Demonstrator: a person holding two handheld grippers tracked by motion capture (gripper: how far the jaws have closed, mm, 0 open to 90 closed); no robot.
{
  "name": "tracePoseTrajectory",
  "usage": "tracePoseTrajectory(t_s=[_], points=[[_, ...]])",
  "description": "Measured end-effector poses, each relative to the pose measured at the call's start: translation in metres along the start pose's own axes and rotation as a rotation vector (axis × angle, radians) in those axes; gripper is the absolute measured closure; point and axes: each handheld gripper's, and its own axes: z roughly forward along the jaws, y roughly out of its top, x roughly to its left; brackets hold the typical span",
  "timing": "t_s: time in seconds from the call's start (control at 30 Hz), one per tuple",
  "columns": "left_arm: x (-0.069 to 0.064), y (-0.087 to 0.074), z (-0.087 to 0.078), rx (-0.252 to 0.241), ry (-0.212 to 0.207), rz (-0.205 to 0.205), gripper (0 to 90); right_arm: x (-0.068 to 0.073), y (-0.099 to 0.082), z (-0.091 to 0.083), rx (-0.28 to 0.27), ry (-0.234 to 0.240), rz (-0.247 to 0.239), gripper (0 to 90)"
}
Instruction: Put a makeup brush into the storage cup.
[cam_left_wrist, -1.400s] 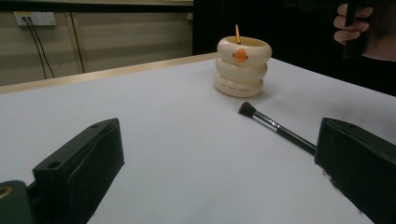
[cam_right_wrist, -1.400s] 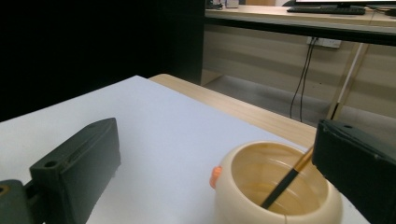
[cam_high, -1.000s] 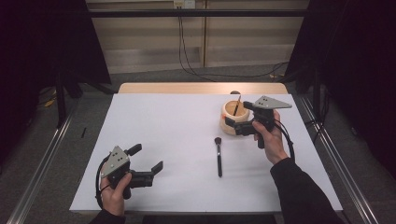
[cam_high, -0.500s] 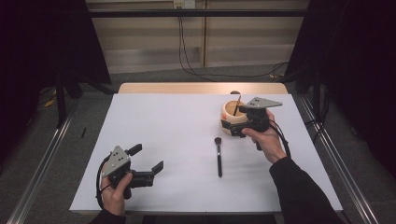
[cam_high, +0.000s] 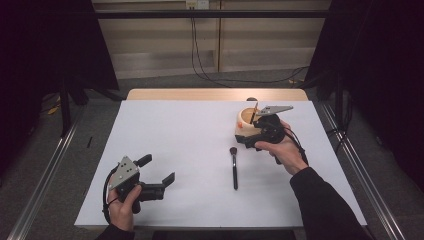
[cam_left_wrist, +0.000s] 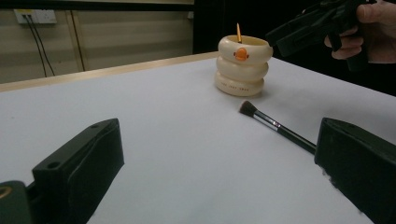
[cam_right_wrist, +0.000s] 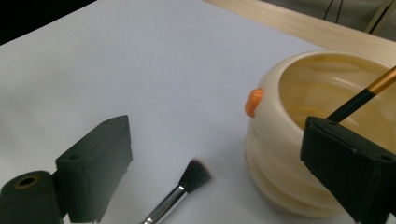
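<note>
Closest to the person, the left gripper (cam_high: 159, 183) sits low over the near left part of the white table (cam_high: 185, 130), jaws spread wide with nothing between them. Its own view looks flat across the tabletop, so you get the side of the cream ribbed holder (cam_left_wrist: 243, 65): three stacked rings and a little orange knob on the front, which the high view barely hints at.

Further out, near the middle, the makeup brush (cam_high: 234, 166) lies flat on the white top. Its long axis runs near to far, bristle head at the far end, dark handle pointing back toward the person.

Beyond that on the right, the right gripper (cam_high: 248, 136) is right up against the near side of the holder. Its jaws have just been closing a bit but are still well apart, nothing pinched; in its view one jaw is over the bare table, the other in front of the holder's wall. That view looks down into the holder (cam_right_wrist: 299, 135), showing a second brush's black and gold handle (cam_right_wrist: 369, 95) leaning inside.
</note>
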Motion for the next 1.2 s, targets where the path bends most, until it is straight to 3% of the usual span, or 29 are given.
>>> tracePoseTrajectory(t_s=[0.23, 0.57, 0.83, 0.9, 1.2], points=[[0.0, 0.0, 0.0, 0.002, 0.003, -0.003, 1.1, -0.001, -0.002, 0.005, 0.075, -0.006, 0.021, 12.7], [0.001, 0.0, 0.0, 0.004, 0.002, -0.001, 1.0, 0.002, -0.004, 0.012, 0.146, 0.022, 0.024, 18.4], [0.0, 0.0, 0.0, 0.006, 0.001, -0.001, 1.0, 0.004, -0.006, 0.017, 0.252, 0.062, 0.057, 22.0], [0.001, 0.0, 0.0, 0.005, 0.002, -0.003, 1.0, 0.003, -0.008, 0.021, 0.295, 0.063, 0.072, 22.0], [0.001, -0.001, 0.001, 0.008, -0.005, -0.009, 1.0, 0.007, -0.008, 0.034, 0.395, 0.07, 0.094, 25.0]])
